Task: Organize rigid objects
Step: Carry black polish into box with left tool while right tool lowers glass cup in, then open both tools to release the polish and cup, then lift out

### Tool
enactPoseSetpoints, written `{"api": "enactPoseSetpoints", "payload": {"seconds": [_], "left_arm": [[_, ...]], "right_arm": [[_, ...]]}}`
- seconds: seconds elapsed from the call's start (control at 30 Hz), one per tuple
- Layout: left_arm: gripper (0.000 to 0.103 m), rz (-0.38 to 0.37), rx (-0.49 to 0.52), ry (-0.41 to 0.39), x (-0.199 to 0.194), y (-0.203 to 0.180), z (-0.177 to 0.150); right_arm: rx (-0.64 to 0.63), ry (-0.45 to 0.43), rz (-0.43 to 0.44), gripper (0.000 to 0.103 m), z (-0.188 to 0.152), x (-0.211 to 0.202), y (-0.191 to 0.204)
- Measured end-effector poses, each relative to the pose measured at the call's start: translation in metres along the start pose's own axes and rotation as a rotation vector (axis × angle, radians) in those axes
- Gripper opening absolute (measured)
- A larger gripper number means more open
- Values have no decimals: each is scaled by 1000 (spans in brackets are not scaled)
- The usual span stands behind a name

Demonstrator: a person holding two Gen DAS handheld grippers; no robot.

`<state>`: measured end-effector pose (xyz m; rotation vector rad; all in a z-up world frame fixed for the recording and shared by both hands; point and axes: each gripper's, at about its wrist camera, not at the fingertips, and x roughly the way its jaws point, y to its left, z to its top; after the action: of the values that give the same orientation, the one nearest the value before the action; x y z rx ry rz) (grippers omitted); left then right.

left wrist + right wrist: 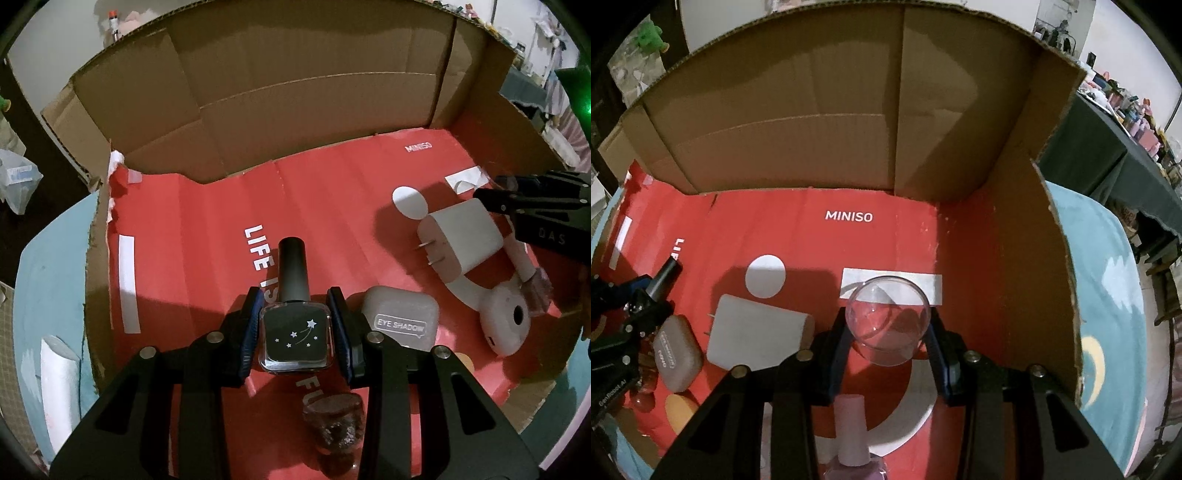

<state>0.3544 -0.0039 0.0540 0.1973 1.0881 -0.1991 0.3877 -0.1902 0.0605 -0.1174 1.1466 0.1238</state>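
My left gripper (295,325) is shut on a black nail polish bottle (294,332) with white stars, held above the red box floor (207,243); it also shows in the right wrist view (663,277). My right gripper (888,332) is shut on a clear round plastic cup (887,320), held low over the red floor (960,258). A grey eye shadow case (400,318) lies just right of the left fingers. A white charger plug (460,240) lies beyond it. A pink nail polish bottle (854,435) stands under my right gripper.
A white device with a round hole (506,325) lies at the right. A glittery brown jar (334,424) sits below the left gripper. Brown cardboard walls (820,122) close the back and sides. A teal cloth (1108,295) lies outside the box.
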Motion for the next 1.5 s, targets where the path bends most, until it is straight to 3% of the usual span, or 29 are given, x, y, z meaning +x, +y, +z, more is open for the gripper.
{"api": "enactPoseSetpoints", "payload": {"seconds": [1.0,1.13,1.33,1.5], "left_arm": [[35,-22,-39,3,9,8,0],[54,-15,-46,-25,2,11,-2],[56,-25,-80,-56,-16,18,-4],[69,-19,-93,-118,-39,21,-12]], "right_arm": [[0,11,6,43,2,10,1],[2,14,9,46,2,9,-3],[11,2,7,50,-3,-1,0],[23,-27,21,53,-9,-25,4]]}}
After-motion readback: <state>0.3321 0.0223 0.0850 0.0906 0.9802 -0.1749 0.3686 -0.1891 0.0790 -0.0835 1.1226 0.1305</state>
